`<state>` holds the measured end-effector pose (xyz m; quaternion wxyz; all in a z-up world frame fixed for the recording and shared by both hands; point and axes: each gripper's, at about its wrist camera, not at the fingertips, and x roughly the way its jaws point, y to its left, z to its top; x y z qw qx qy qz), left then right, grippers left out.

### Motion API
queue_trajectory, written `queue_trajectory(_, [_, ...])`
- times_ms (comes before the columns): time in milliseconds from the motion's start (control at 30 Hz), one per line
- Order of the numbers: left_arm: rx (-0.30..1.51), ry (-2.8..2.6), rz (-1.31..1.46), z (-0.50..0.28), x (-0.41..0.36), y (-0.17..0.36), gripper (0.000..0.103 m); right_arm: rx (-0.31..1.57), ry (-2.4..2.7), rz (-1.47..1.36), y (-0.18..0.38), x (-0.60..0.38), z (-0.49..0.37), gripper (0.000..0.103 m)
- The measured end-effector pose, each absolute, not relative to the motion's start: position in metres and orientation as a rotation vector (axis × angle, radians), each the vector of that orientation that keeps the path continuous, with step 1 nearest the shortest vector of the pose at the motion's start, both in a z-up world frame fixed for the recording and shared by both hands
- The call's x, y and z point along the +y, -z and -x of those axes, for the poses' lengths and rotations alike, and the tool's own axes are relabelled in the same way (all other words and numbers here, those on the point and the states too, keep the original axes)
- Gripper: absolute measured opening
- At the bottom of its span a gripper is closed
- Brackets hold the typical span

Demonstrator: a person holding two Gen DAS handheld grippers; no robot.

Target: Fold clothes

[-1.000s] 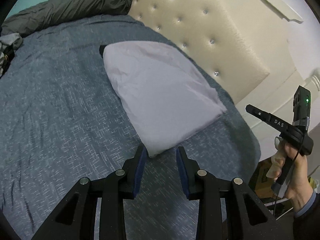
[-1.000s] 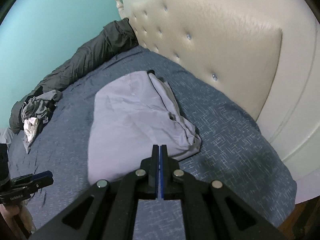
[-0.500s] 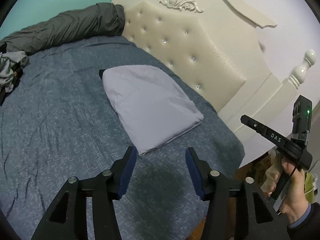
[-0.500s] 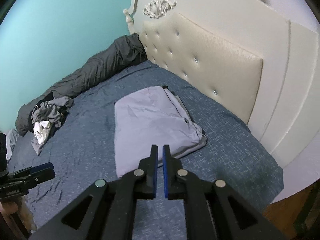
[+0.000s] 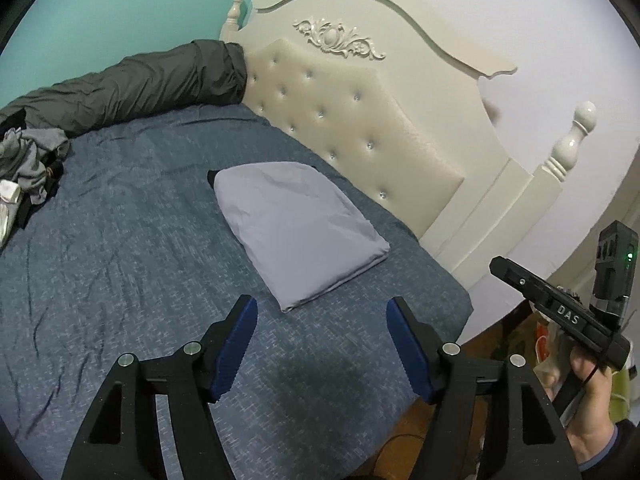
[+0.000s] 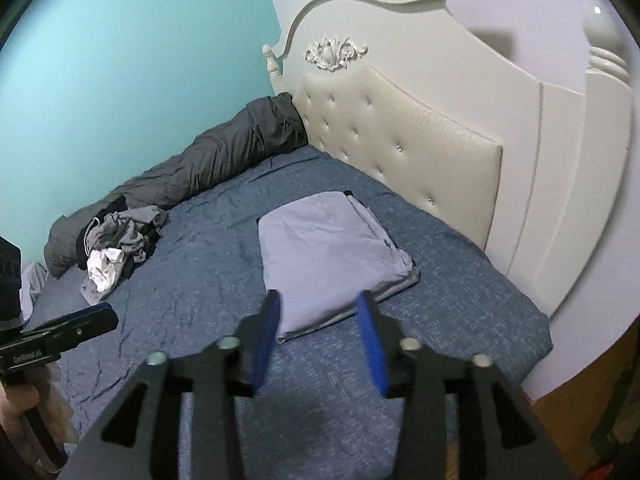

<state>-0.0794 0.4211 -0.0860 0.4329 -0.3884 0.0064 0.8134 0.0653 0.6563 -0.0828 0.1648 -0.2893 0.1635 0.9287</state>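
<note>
Both the left gripper (image 5: 322,312) and right gripper (image 6: 318,308) gape wide, holding nothing, above the folded lilac cloth (image 5: 296,224). Only the right view shows its stacked side edges (image 6: 394,256).

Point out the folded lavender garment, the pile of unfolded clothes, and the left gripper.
folded lavender garment (image 5: 298,226): left wrist view, middle of its top layer.
pile of unfolded clothes (image 6: 120,240): right wrist view, grey fabric in the heap's middle.
left gripper (image 5: 322,346): left wrist view, midway between its open blue-padded fingertips.
</note>
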Motion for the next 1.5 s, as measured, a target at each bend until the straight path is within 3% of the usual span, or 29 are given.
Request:
queue_trajectory(567, [0.080, -2.068, 0.892, 0.046, 0.386, 0.070, 0.072, 0.442, -2.580, 0.738, 0.060, 0.609, -0.117, 0.076])
queue_trajectory(633, [0.089, -2.072, 0.882, 0.042, 0.384, 0.068, 0.078, 0.440, -2.578, 0.739, 0.060, 0.604, -0.123, 0.079])
queue_trajectory(667, [0.093, -2.074, 0.875, 0.040, 0.382, 0.067, 0.090, 0.439, -2.577, 0.739, 0.060, 0.601, -0.125, 0.079])
queue_trajectory(700, [0.094, -2.078, 0.863, 0.037, 0.380, 0.065, 0.094, 0.436, -2.575, 0.738, 0.060, 0.597, -0.128, 0.080])
queue_trajectory(833, [0.099, -2.074, 0.840, 0.027, 0.375, 0.061, 0.094, 0.423, -2.568, 0.732, 0.060, 0.586, -0.137, 0.084])
queue_trajectory(1500, [0.128, -2.064, 0.796, -0.002, 0.349, 0.058, 0.100, 0.439, -2.556, 0.711, 0.067, 0.550, -0.173, 0.087])
